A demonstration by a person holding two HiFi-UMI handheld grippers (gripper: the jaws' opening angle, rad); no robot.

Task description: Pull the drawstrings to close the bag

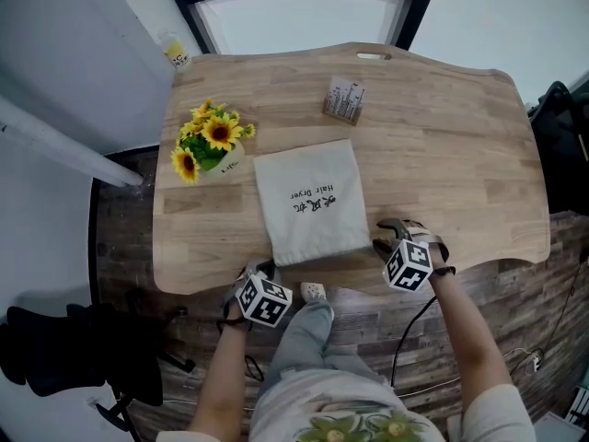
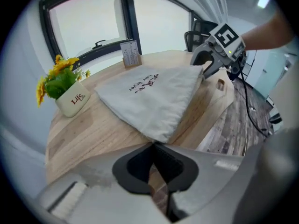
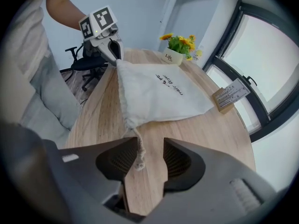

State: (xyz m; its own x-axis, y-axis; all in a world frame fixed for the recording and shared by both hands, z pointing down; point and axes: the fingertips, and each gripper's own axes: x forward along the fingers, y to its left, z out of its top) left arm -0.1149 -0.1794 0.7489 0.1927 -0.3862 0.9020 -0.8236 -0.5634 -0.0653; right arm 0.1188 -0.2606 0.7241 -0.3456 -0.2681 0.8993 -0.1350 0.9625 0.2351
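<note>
Head view: wooden table [image 1: 442,155] with a white cloth bag [image 1: 311,201] lying flat at mid-table. Its mouth edge sits close to the table's near edge.
- Print on the bag reads "Hair Dryer".
- Sunflower pot [image 1: 210,144] is left of the bag and apart from it.
- Small card stand [image 1: 343,99] is beyond the bag's far right corner.
- Left gripper [image 1: 269,270] is at the bag's near left corner, right gripper [image 1: 382,239] at the near right corner.
- From up here the marker cubes cover the jaws, so neither gripper's state can be read.

Left gripper view only:
- Jaws are clenched, pads met tip to tip right at the bag's corner.
- Fabric runs up to the tips. No cord can be made out between the pads, so I cannot tell whether anything is pinched.
- The pot's lettering "Life" shows here and not from above.

Right gripper view only:
- Drawstring [image 3: 138,150] is a pale twisted cord coming out of the bag's gathered corner. Its frayed end lies on the wood between the jaws.
- Jaws stand well apart, released, with nothing gripped.
- The cord lies nearer the near pad. I cannot tell whether it touches that pad.
- The bag's mouth edge runs puckered from this corner to the left gripper's tips at the other corner.
</note>
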